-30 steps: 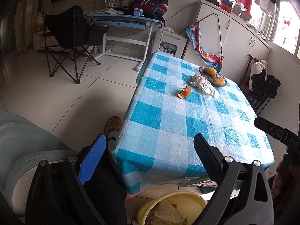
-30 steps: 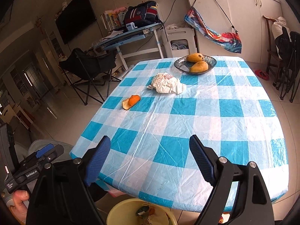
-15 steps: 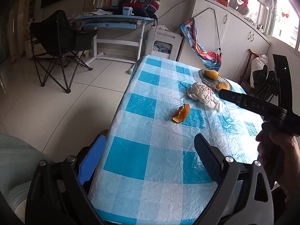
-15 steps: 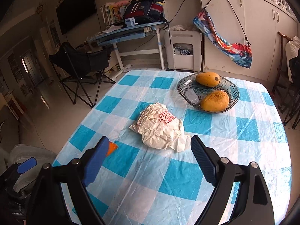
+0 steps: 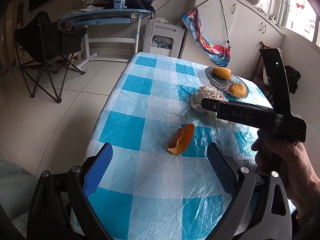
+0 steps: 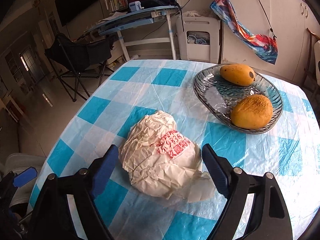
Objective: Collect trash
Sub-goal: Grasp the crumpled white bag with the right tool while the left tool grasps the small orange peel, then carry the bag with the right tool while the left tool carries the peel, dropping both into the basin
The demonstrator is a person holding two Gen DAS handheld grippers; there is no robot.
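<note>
A curled orange peel (image 5: 181, 140) lies on the blue-checked tablecloth (image 5: 140, 92), just ahead of my left gripper (image 5: 160, 160). That gripper is open and empty, with the peel beyond its fingertips. A crumpled white paper wrapper (image 6: 158, 160) with red print sits between the fingers of my right gripper (image 6: 159, 150). Its jaws are closing, and both pads stand close beside the paper without visibly squeezing it. The left wrist view shows the right gripper's body over the wrapper (image 5: 202, 96), held by a hand (image 5: 284, 160).
A glass dish (image 6: 204, 94) holding two mangoes (image 6: 252, 114) stands just right of and behind the wrapper. The table's left edge drops to a tiled floor (image 5: 50, 110). A black folding chair (image 5: 48, 44), a desk (image 5: 104, 18) and white cabinets (image 5: 246, 32) stand beyond.
Both grippers moved forward over the table, and the yellow bin below its edge left view. The right gripper came down around the wrapper and its jaws narrowed. The left closed in on the peel.
</note>
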